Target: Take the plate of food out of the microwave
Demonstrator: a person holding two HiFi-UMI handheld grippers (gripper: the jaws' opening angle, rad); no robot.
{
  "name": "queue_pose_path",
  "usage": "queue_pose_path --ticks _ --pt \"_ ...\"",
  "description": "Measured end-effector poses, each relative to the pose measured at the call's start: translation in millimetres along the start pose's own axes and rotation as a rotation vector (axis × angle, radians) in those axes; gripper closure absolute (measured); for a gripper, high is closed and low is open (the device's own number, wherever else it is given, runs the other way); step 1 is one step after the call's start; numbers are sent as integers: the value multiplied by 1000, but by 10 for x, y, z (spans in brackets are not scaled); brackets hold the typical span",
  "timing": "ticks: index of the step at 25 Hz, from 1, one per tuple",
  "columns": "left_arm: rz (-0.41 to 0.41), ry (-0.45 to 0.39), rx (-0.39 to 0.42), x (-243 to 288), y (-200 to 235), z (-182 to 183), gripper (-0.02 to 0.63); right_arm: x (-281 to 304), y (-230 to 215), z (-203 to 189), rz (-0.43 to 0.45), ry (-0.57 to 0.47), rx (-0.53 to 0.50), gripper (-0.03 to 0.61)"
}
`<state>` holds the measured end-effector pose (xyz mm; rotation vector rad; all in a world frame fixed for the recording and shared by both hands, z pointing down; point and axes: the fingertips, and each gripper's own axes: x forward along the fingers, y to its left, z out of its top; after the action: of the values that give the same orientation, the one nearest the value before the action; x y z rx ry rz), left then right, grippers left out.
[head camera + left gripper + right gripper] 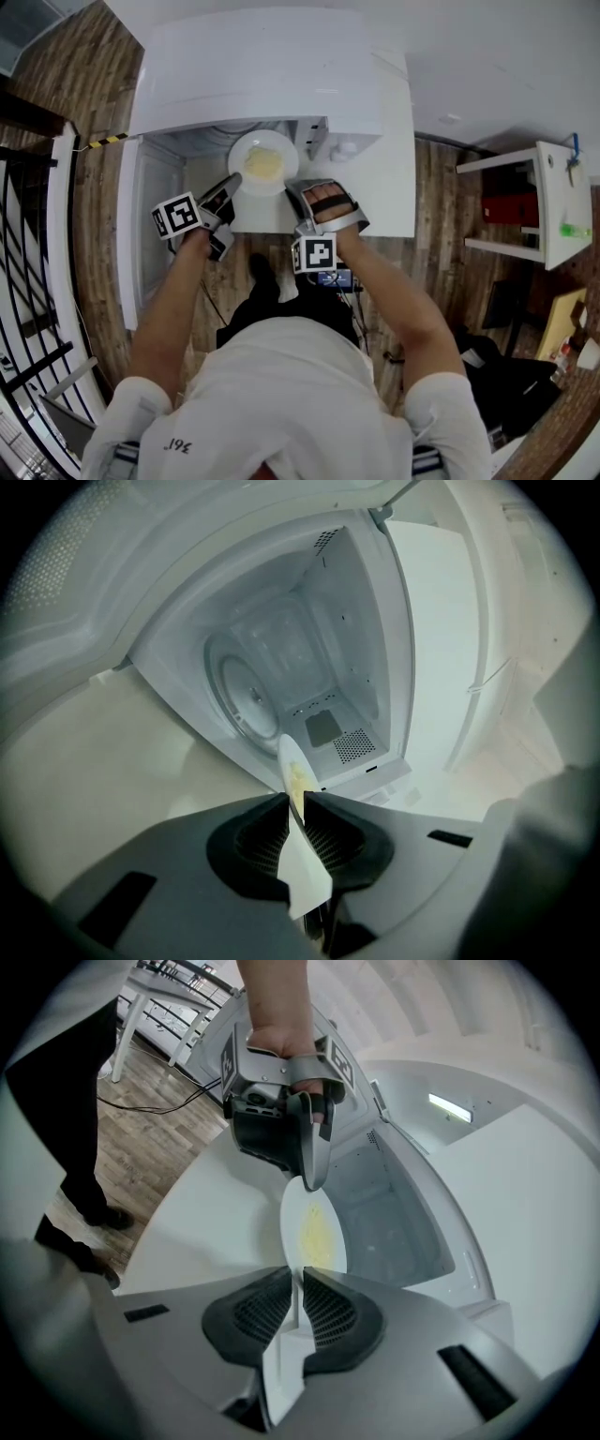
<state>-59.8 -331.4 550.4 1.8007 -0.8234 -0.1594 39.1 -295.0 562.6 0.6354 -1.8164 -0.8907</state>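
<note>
The white microwave [272,66] stands on a white table [398,183] with its door [141,234] swung open to the left side of its mouth. The plate [264,161], round and white with a patch of yellow food [264,166] on it, sits right at the mouth of the microwave, carried level between 2 grippers. The left gripper [232,184] reaches in from the door side, and its 2 ribbed jaws are pinched onto the plate's rim, which shows edge-on between them in the left gripper view. Past that rim lie the lit cavity [309,658], the round turntable [246,694] and a vent grille [354,745] in the microwave's wall. The right gripper [294,190] comes in on the side of the mouth away from the door, its jaws likewise clamped on the near rim of the plate. In the right gripper view the left gripper bites the far rim, held by a hand [281,1040], in front of the microwave's opening. Wooden floor [150,1147] lies beyond the table.
</note>
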Motion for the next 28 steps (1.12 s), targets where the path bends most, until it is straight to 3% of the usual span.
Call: queue_pose_path --ticks 4,7,13,18,22,26,28 --pt "-20 6 -4 -36 -83 -88 580 -117 32 3 -7 14 -3 540" --pt "16 17 45 -103 -92 -131 580 -218 64 4 -9 20 15 540" --pt "-79 5 -2 -129 -417 -324 580 -504 85 -18 -37 32 20 540" --pt "-18 23 32 -213 -440 -460 580 -701 128 -44 -46 39 32 540" --pt "-49 27 25 -216 -567 -562 580 -843 148 -73 -56 46 40 540" --pt "12 37 29 -277 -552 -694 580 -997 180 -93 -59 43 73 540" --pt "-8 39 16 -269 -622 -776 580 -1084 203 -131 -57 51 68 540"
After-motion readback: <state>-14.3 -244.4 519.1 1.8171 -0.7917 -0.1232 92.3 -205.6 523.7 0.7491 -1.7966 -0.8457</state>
